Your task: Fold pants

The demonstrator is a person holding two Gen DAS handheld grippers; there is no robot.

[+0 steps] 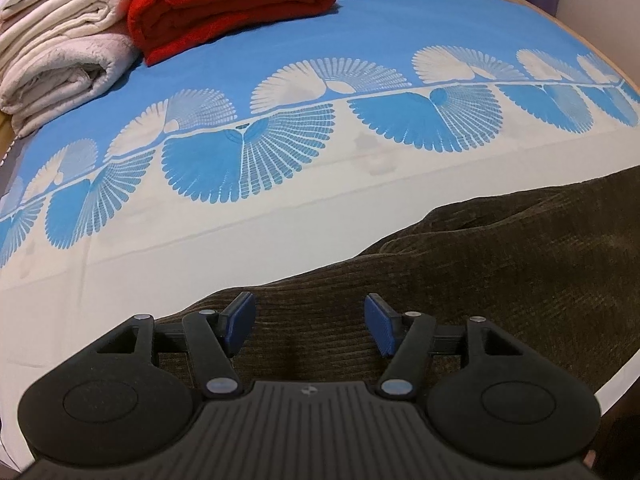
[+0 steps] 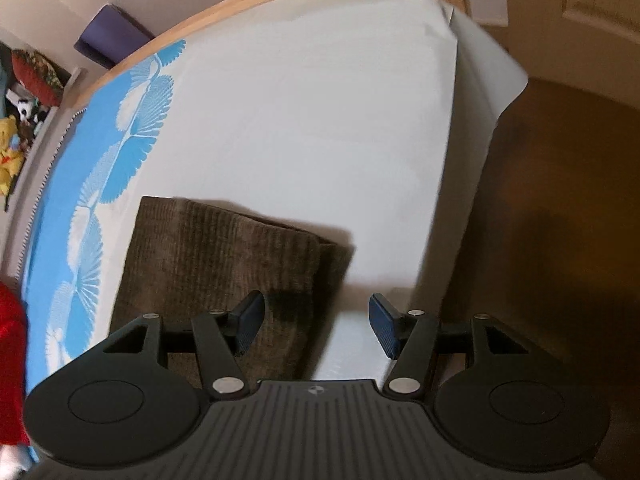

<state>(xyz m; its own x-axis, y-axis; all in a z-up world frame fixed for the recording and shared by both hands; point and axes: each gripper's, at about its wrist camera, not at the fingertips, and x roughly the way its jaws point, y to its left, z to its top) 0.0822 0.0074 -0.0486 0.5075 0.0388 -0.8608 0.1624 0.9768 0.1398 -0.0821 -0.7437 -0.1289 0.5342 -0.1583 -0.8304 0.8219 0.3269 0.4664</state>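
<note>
A: Where are the corduroy pants (image 1: 500, 264)?

B: Flat on the bedsheet (image 1: 168, 236). The left gripper (image 1: 310, 322) hovers over them with its fingers spread, nothing between them. The fabric's upper edge runs diagonally, rising to the right.

A: And the other side?

B: The right gripper (image 2: 316, 322) is spread too and holds nothing. Its left pad is above the pants (image 2: 224, 256); its right pad is over bare white sheet, near the mattress edge.

A: Room to move?

B: Open sheet beyond the pants in both views. A folded red blanket (image 1: 232, 4) and cream towels (image 1: 60, 52) sit well apart at the far corner.
</note>
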